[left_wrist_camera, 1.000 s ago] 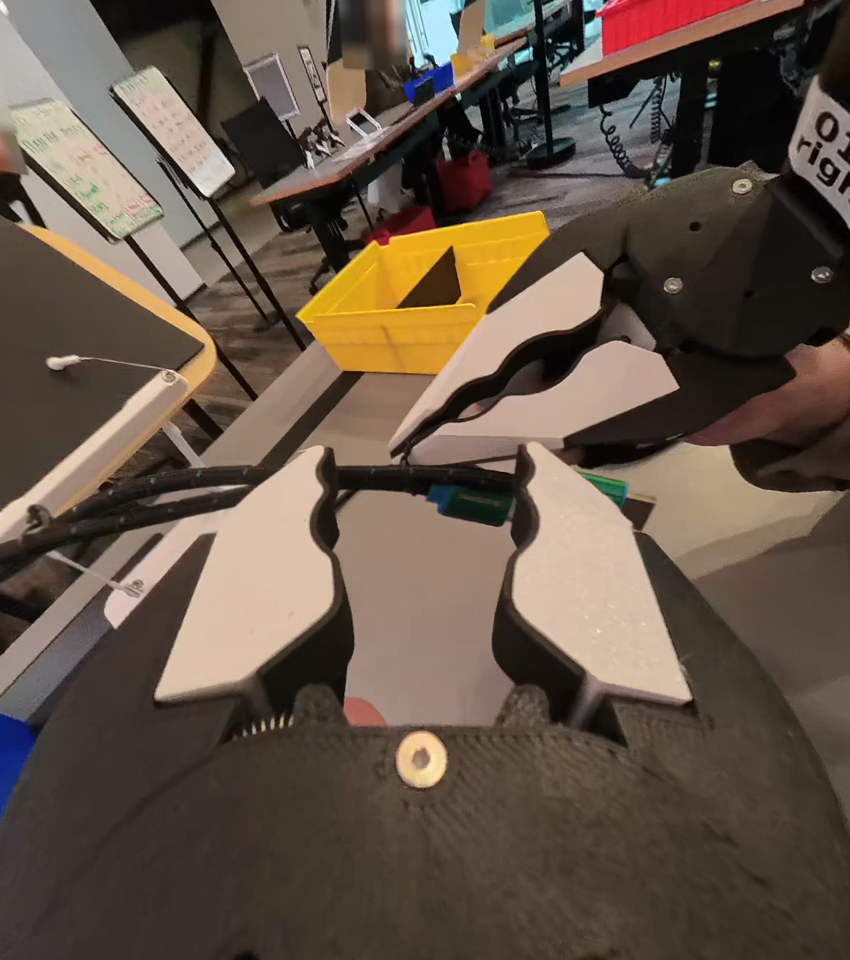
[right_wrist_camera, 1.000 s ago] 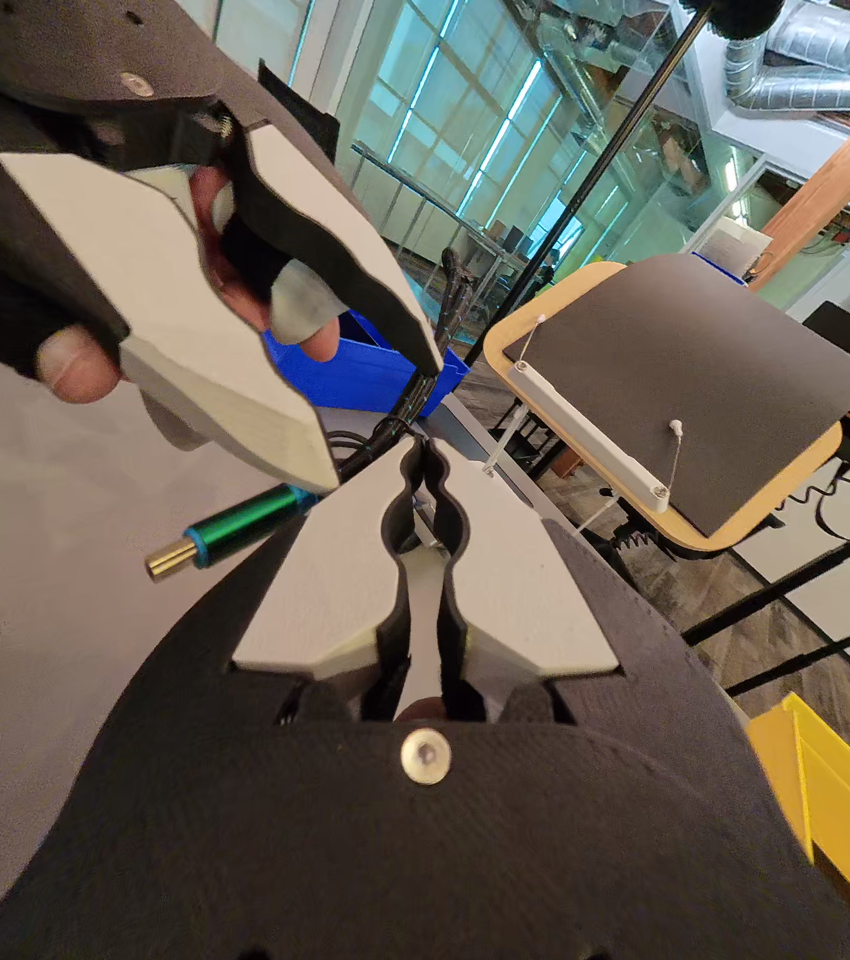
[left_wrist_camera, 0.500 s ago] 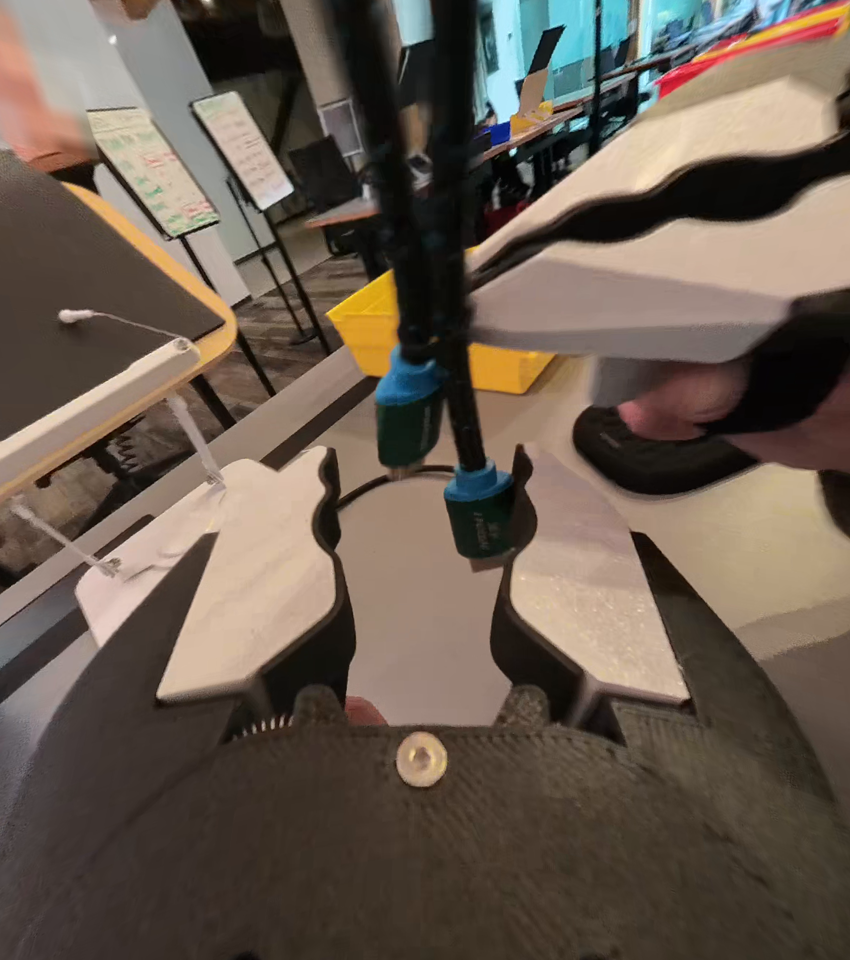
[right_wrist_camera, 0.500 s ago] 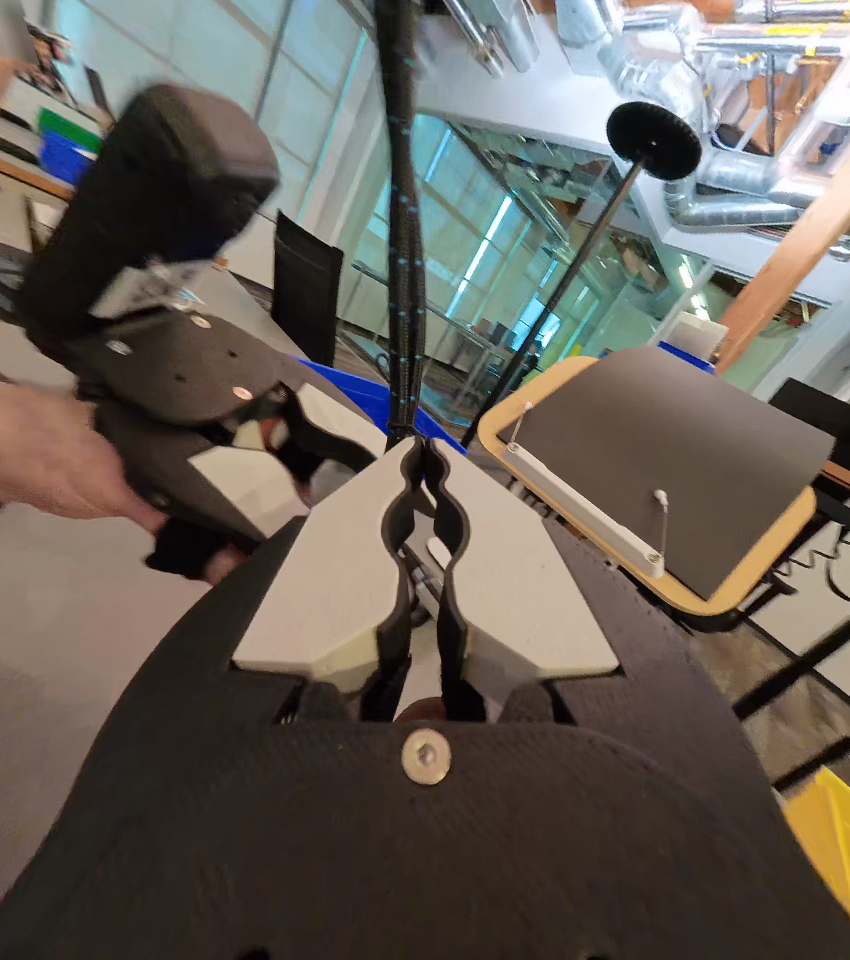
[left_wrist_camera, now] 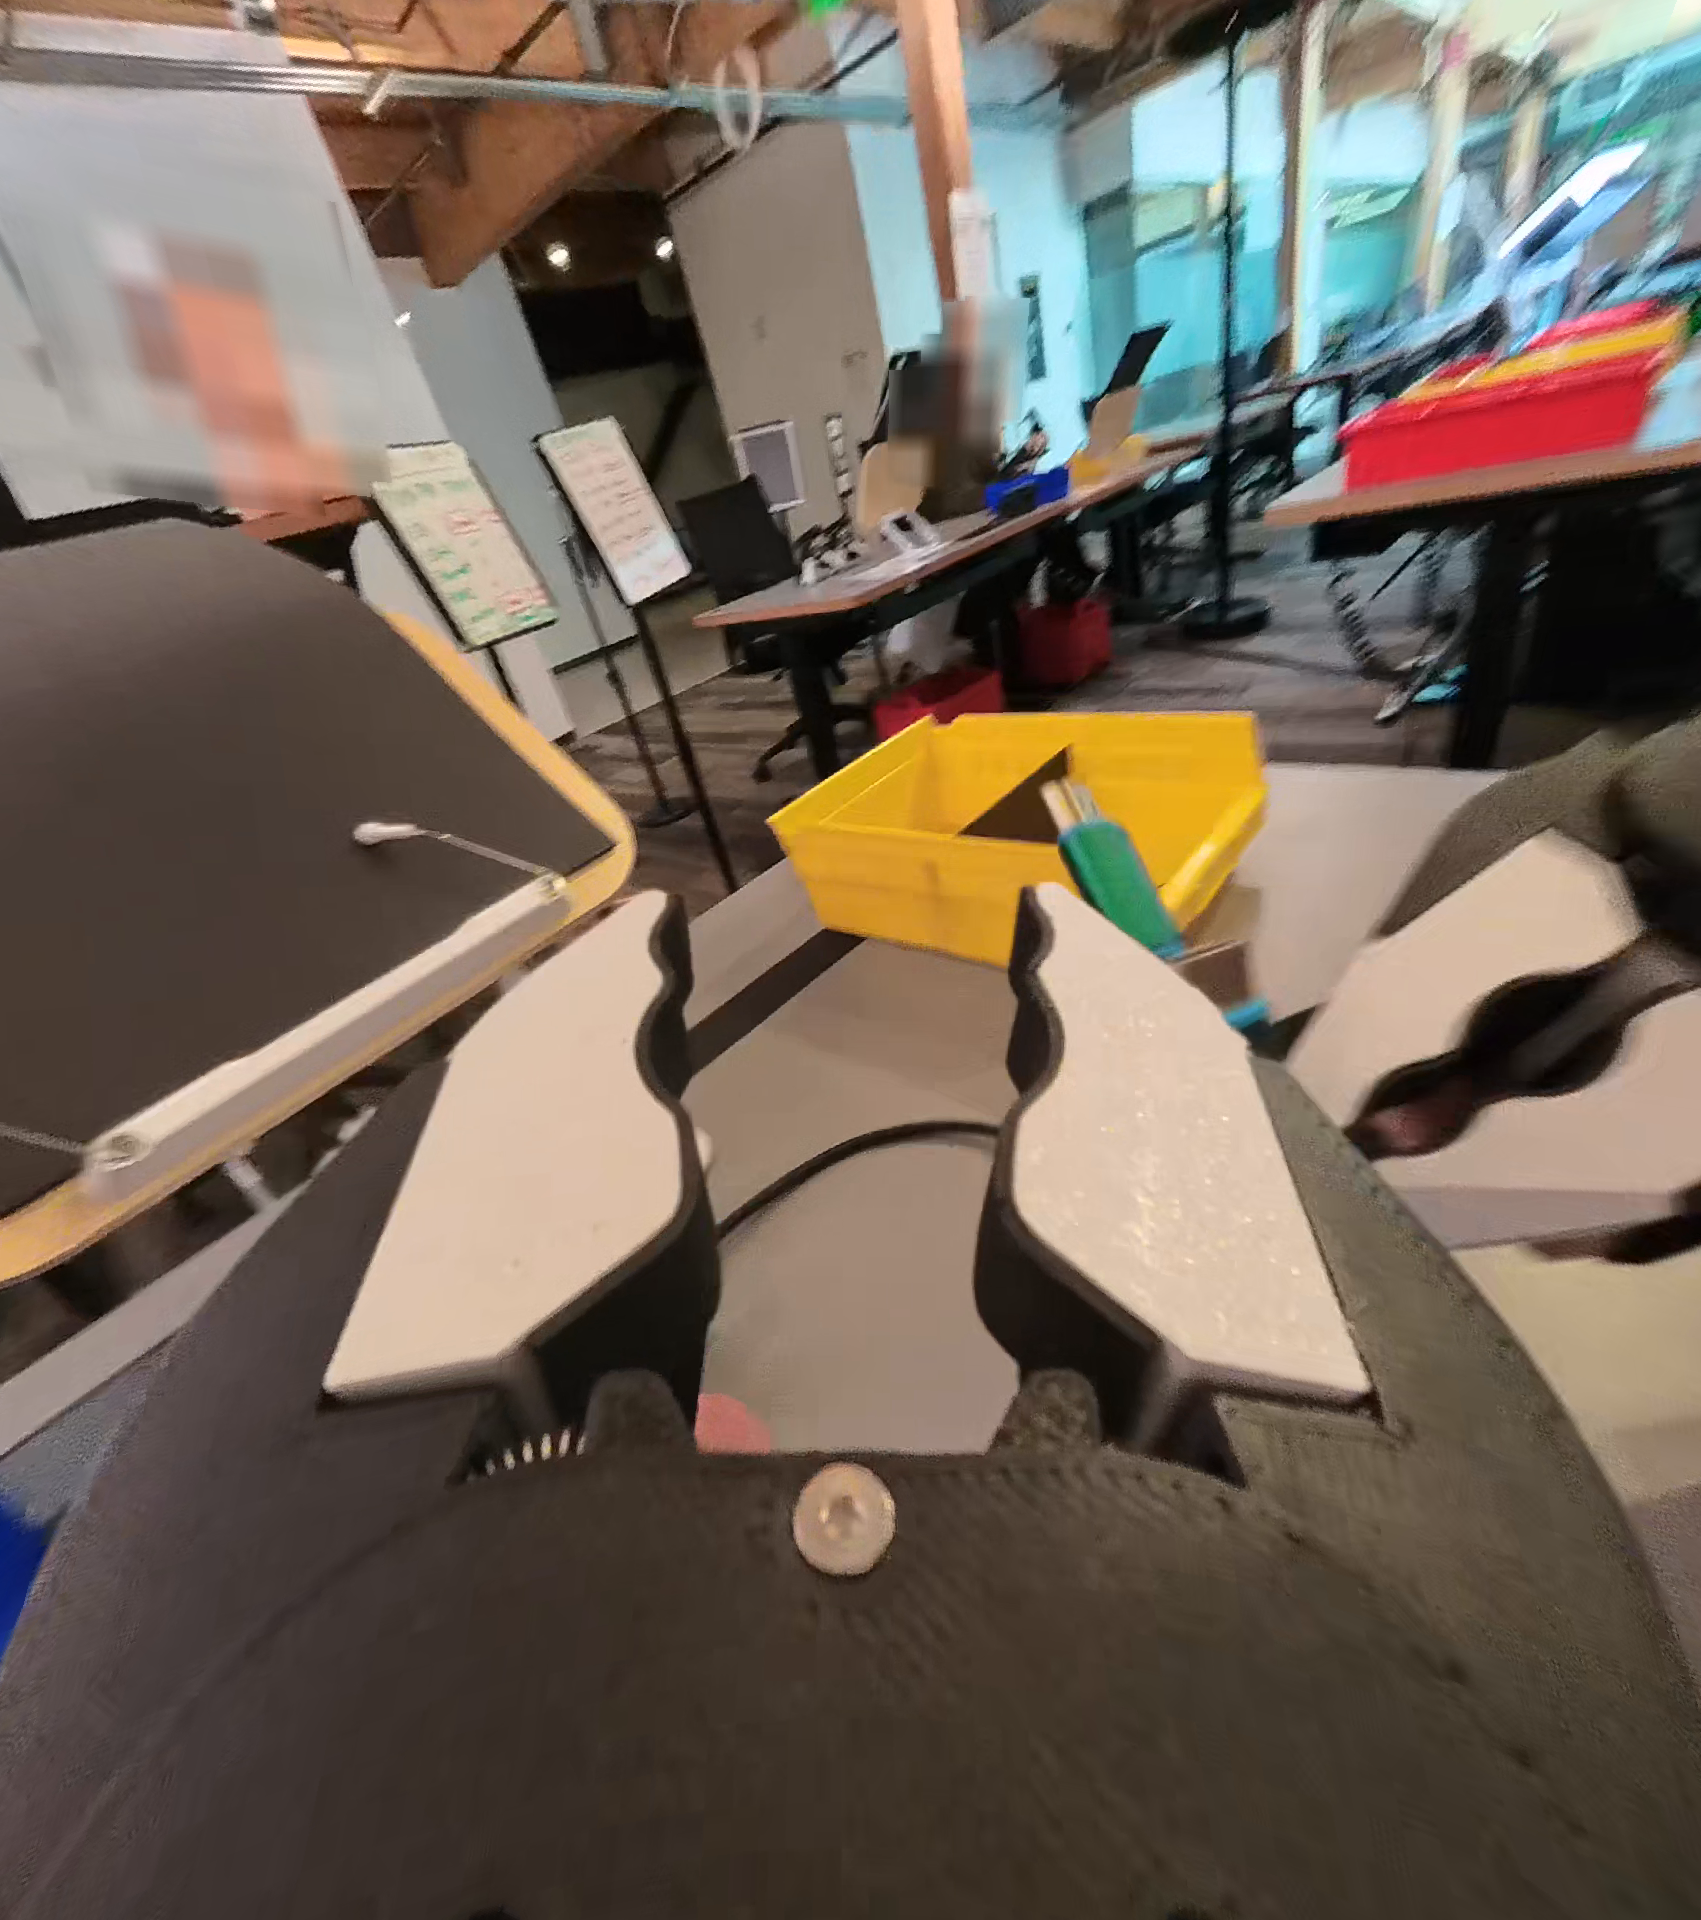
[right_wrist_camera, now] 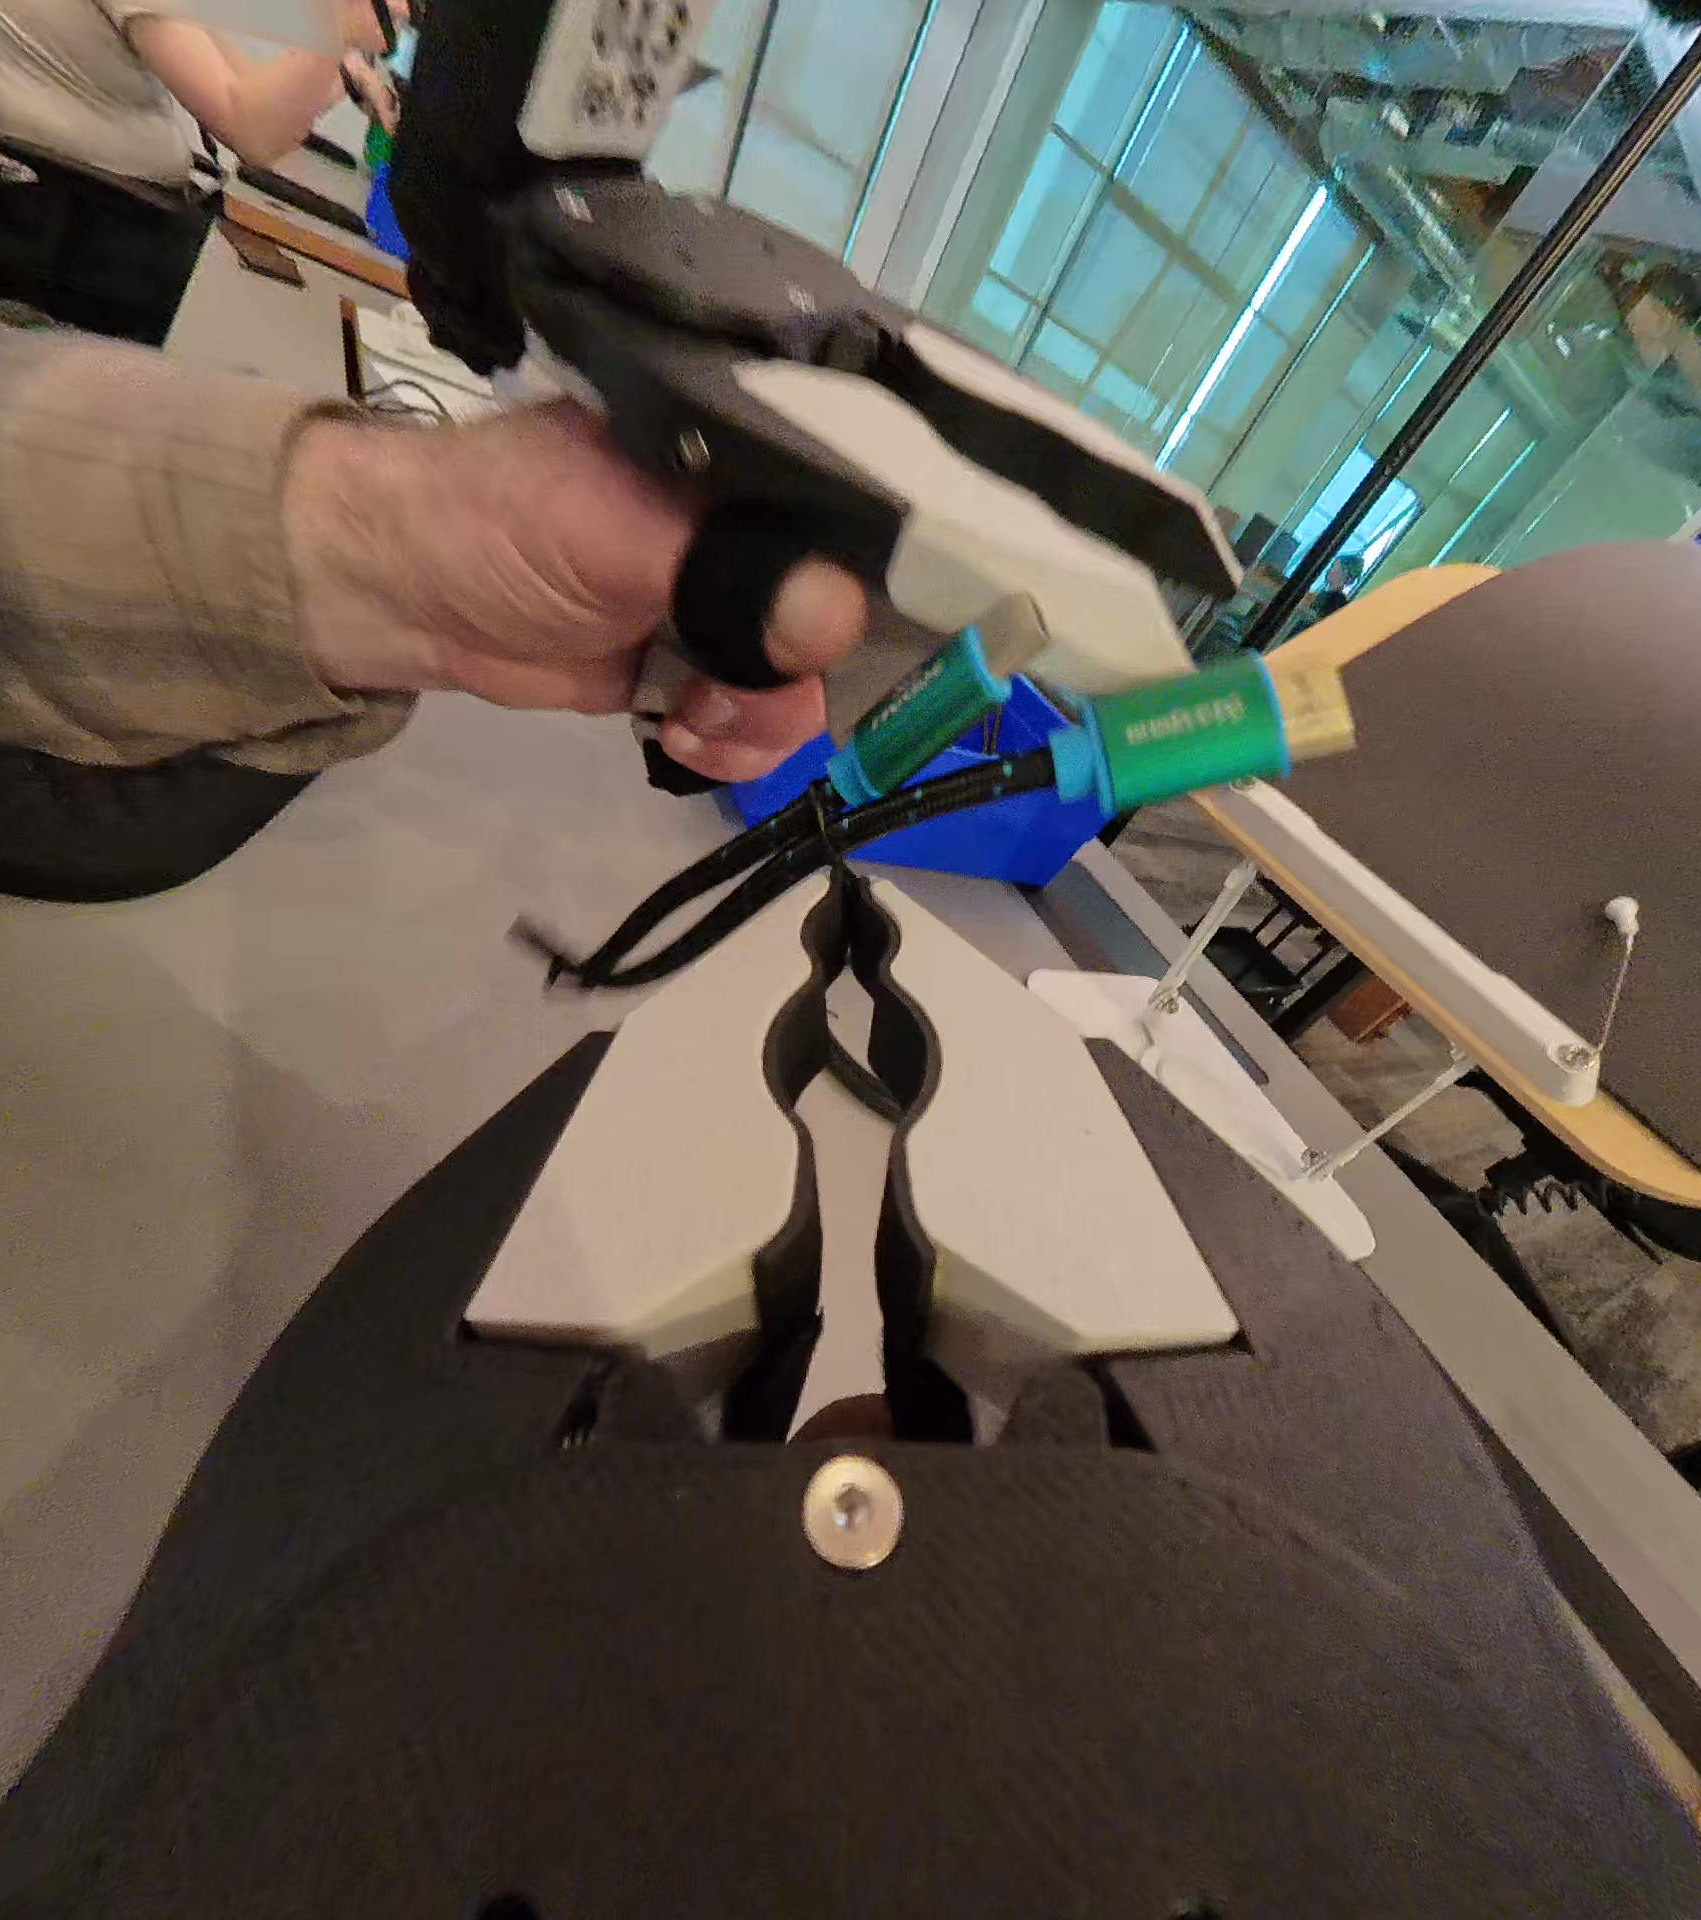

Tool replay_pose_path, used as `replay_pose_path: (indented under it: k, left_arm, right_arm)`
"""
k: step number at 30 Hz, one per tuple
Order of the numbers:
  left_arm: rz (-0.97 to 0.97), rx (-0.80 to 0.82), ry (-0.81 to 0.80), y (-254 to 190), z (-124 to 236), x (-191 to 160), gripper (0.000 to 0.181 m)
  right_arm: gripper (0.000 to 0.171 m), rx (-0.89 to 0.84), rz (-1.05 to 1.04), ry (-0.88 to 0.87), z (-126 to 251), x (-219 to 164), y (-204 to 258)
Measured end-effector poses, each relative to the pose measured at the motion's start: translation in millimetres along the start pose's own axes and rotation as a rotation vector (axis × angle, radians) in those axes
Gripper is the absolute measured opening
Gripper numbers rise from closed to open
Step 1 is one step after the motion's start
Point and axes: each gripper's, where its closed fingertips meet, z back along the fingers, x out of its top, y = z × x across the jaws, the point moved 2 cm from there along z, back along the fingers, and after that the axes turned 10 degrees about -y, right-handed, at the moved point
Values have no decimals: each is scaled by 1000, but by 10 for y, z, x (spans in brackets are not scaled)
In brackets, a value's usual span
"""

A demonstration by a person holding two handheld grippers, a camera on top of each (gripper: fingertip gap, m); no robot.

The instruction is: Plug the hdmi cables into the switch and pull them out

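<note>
The right claw (left_wrist_camera: 1345, 1117) is smeared by motion in the left wrist view, its body cut by the frame edge. One green plug (left_wrist_camera: 1116, 883) hides partly behind the left claw's finger (left_wrist_camera: 1126, 1143). In the right wrist view the cables (right_wrist_camera: 773, 873) vanish between the shut fingertips (right_wrist_camera: 804, 935). The switch is hidden from both views.

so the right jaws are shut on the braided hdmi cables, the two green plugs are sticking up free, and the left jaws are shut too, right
Not quite: the left gripper stands open with nothing between its jaws, as the left wrist view shows. The rest holds: in the right wrist view the right gripper is shut on the braided hdmi cables, and both green plugs stick up free, unplugged.
</note>
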Motion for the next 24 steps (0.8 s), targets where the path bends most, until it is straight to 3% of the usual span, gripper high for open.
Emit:
replay_pose_path:
  k: [2,5,7,10,14,18,24]
  left_arm:
    - [34,-64,-14,-132,-2,74,63]
    - [-36,-162,101,-388,-44,-48,75]
    - [-83,-143,83,-401,-12,-10,71]
    - [-5,-147,132,-263,96,21,71]
    - [423,-344,281,-155,260,-216,76]
    - [830,-584,229,-134,264,-258,74]
    - [832,-958,300,-574,219,-109,75]
  right_arm:
    - [0,-1,9,25,-13,-64,-13]
    - [0,-11,34,26,-21,-50,-33]
    - [0,-25,46,30,-17,-39,-61]
    - [0,-35,25,13,24,-26,-96]
    - [0,-25,56,-8,56,29,-59]
    - [0,25,123,-34,53,117,65]
    - [0,93,187,-5,63,57,229]
